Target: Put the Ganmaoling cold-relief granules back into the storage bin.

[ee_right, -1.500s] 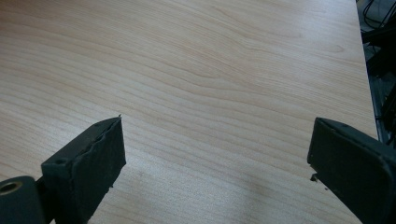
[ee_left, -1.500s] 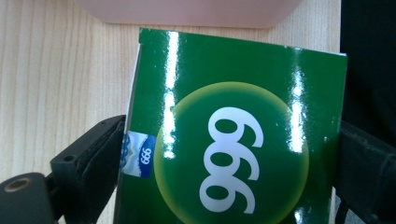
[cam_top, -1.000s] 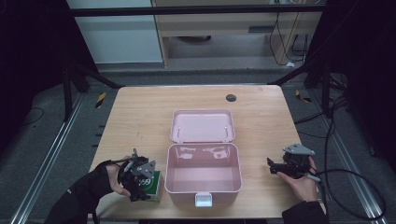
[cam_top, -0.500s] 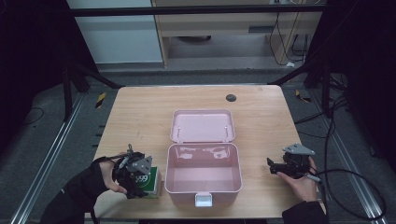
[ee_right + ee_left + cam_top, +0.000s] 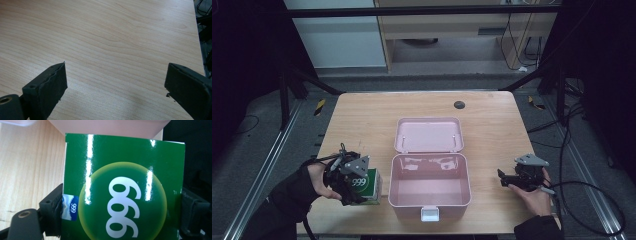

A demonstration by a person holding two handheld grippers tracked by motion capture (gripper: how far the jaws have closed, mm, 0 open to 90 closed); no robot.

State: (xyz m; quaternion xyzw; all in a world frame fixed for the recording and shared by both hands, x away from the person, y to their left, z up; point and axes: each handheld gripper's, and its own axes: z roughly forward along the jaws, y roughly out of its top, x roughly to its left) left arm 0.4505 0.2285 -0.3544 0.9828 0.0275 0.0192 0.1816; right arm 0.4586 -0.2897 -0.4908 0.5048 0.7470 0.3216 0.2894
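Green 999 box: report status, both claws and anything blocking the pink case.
Left claw shut on glossy green cardboard 999 box, beside open pink plastic case. Right claw open, empty. Nothing in the way.

Readable print: "999" on the green box (image 5: pixel 123 187)
Large white "999" between the left tool's (image 5: pixel 120 217) jaws; small blue label repeats it by one jaw.

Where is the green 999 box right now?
In the high view the green 999 box sits at the table's near-left, clamped in the left hand-held gripper, just left of the open pink case.
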